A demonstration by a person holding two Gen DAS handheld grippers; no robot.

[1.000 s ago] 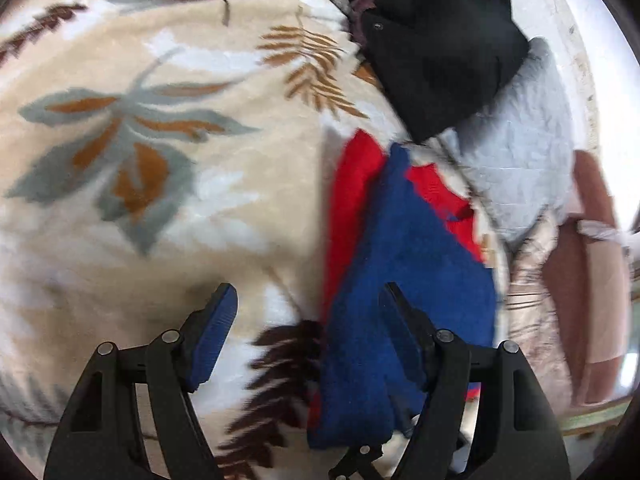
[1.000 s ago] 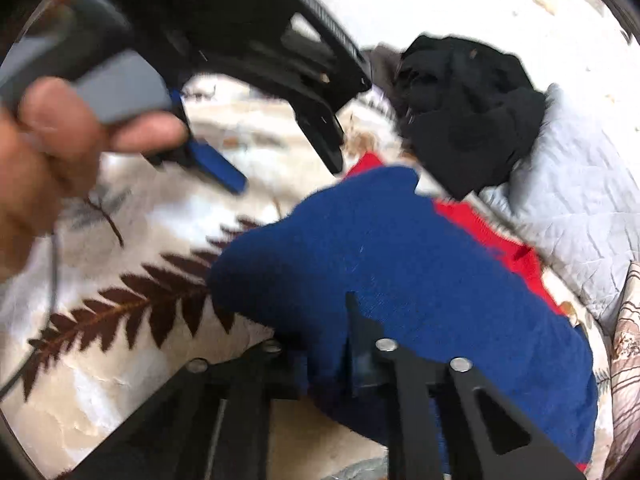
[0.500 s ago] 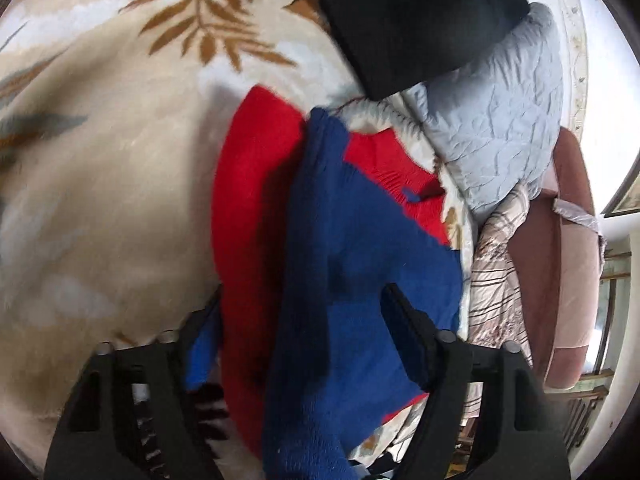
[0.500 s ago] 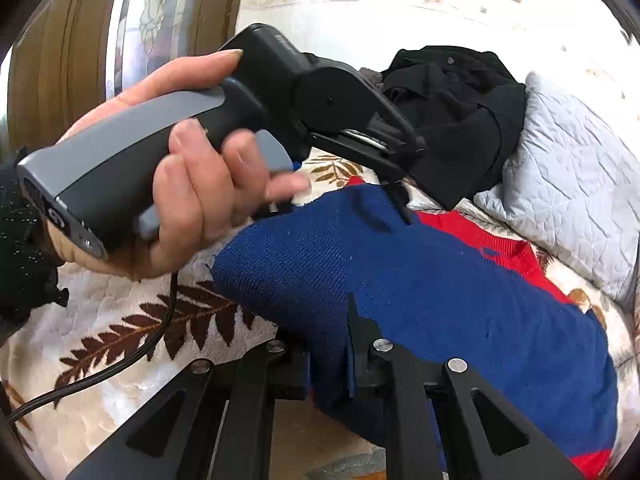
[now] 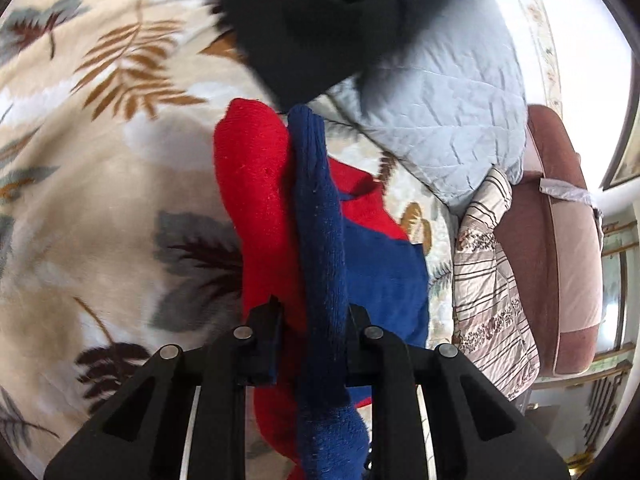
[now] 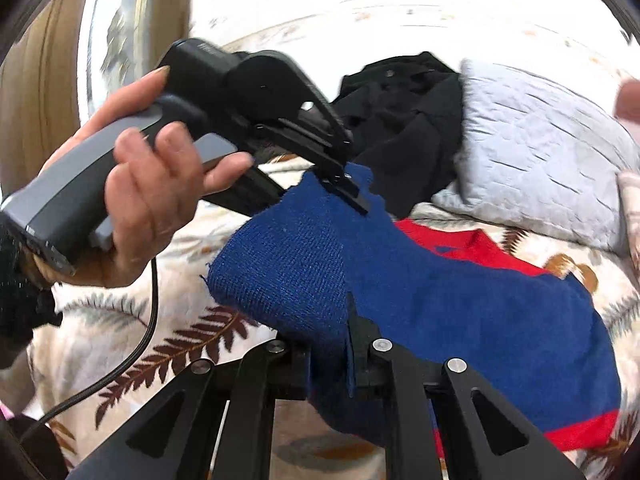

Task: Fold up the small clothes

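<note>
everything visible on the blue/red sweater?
The sweater is a small knit, mostly blue with a red neck area, red hem band and red inner side. It lies partly on the leaf-print blanket, near edge lifted and doubled over. The right gripper is shut on one blue corner. The left gripper is closing on another bunched fold, its fingers pinching the blue edge. A black garment and grey pillow lie beyond.

Bright daylight, walls blown out white (upper right especially); fisheye-bent edges, motion blur throughout.
</note>
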